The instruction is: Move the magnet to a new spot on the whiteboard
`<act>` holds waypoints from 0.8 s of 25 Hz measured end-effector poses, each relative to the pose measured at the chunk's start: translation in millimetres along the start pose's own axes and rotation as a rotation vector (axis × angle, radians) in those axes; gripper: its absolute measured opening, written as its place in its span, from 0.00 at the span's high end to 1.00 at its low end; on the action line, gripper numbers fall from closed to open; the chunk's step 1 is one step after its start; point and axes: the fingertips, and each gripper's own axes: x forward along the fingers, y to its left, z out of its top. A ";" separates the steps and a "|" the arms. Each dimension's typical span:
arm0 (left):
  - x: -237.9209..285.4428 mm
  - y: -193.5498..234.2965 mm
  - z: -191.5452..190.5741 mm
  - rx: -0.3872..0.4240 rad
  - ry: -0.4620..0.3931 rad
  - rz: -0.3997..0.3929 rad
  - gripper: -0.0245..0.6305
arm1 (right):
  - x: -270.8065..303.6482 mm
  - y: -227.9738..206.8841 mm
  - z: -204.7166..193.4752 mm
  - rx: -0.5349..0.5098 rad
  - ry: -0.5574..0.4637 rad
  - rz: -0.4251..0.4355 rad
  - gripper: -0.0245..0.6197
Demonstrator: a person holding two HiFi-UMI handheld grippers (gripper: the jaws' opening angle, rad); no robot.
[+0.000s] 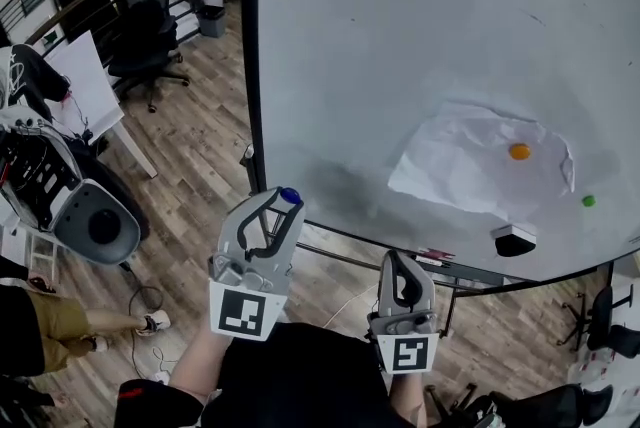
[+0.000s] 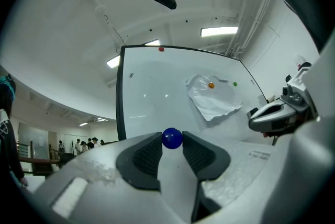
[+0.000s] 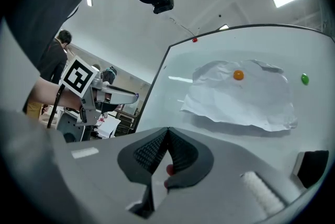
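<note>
1. Blue magnet [image 2: 172,138]: small glossy ball, pinched between the left gripper [image 1: 284,203] pads, lower centre-left, by the whiteboard [image 1: 400,36] dark left edge.
2. Board's left and top are open; crumpled paper [image 1: 460,171], orange magnet [image 1: 519,152], green magnet [image 1: 588,201] and eraser [image 1: 514,240] crowd lower right.
3. Right gripper [image 1: 400,261]: jaws closed tip to tip, bottom centre.

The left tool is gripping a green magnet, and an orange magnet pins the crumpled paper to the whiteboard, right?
Not quite. The magnet in the left tool is blue, not green, as the left gripper view shows. The orange magnet does pin the crumpled paper to the whiteboard.
</note>
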 end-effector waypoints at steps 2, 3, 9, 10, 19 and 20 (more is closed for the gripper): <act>-6.0 -5.4 -6.1 0.001 0.007 -0.019 0.76 | -0.1 1.7 -0.8 0.001 0.003 0.003 0.96; -9.2 -7.4 -9.5 -0.001 0.013 -0.026 0.76 | -0.3 2.3 -0.8 0.000 0.002 0.004 0.96; -29.4 -14.6 -22.3 -0.018 0.039 -0.041 0.76 | -1.7 5.4 0.1 -0.006 0.007 0.008 0.96; -31.7 -15.7 -23.6 -0.023 0.041 -0.043 0.76 | -1.0 5.7 0.6 -0.008 0.005 0.008 0.96; -35.5 -19.7 -23.3 -0.033 0.019 -0.054 0.76 | 4.9 10.5 3.1 -0.013 -0.006 0.012 0.96; -35.9 -20.0 -22.5 -0.031 0.017 -0.055 0.76 | 4.5 11.3 3.4 -0.016 -0.007 0.013 0.96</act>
